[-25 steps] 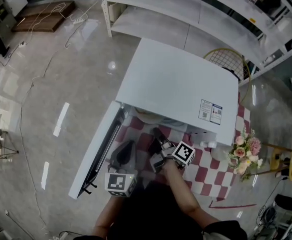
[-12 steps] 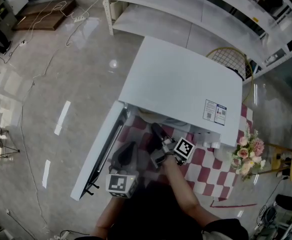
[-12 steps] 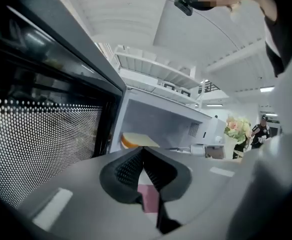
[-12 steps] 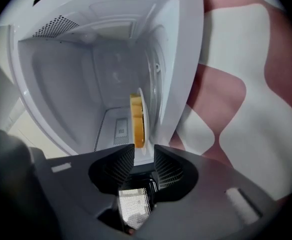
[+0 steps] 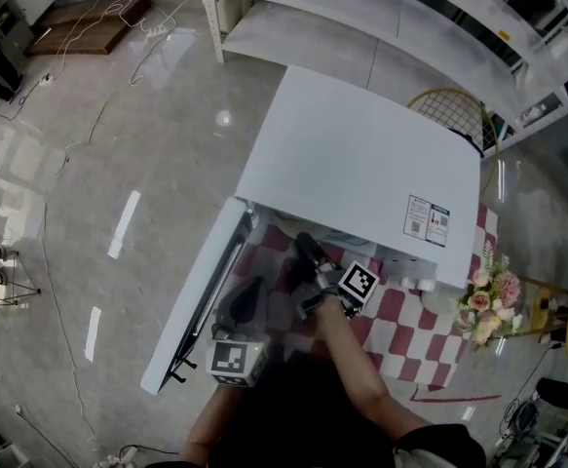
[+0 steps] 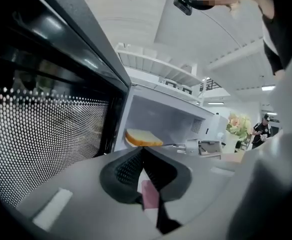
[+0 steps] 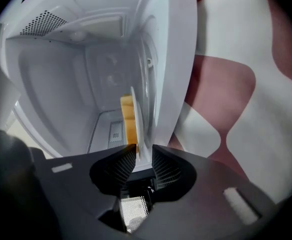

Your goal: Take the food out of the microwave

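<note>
The right gripper's (image 7: 144,156) jaws have just been closing and are now being pressed onto the rim of the plate (image 7: 138,118), seen edge-on at frame centre. The plate is carrying 1 slice of bread (image 7: 127,118) inside the microwave (image 7: 50,94). The left gripper (image 6: 141,153) is being held shut and empty. Grasping is being completed, so a level, steady pull outward is being called for next.
</note>
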`<state>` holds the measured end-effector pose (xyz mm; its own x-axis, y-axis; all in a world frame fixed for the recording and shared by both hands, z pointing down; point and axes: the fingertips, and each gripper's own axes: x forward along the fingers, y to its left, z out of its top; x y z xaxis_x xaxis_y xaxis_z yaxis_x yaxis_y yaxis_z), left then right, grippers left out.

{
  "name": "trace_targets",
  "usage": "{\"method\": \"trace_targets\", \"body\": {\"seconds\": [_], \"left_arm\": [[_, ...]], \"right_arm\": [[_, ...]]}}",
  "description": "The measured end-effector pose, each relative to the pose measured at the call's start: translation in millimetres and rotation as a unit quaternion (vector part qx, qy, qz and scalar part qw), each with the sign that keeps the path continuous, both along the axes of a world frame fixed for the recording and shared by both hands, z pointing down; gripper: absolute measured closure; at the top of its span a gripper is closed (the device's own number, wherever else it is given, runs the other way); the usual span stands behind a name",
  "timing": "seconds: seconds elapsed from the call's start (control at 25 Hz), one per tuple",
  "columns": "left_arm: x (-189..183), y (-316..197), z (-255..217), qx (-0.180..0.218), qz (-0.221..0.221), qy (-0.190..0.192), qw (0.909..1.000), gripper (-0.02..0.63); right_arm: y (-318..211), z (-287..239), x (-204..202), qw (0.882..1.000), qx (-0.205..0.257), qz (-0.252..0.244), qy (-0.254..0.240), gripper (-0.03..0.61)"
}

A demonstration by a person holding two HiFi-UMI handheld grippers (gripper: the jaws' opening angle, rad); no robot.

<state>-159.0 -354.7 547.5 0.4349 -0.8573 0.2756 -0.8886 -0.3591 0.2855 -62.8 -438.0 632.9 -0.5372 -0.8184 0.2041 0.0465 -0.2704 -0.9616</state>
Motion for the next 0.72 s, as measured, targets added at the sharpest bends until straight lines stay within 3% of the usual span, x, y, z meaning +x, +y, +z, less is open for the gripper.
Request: {"method": "trace_targets", "body": {"seconds": [0.48, 0.72], "left_arm": [[-2.4, -3.3, 3.1, -0.003, 0.003, -0.003, 1.0, 0.604], [-3.1, -3.2, 4.5, -0.005, 0.002, -0.004, 1.0, 0.604]], "right_arm": [[-10.6, -3.2, -0.2, 1.0, 0.005, 0.019, -0.001, 0.556], [-12.1, -5.5, -1.5, 1.0, 0.009, 0.023, -0.001, 0.561]]}}
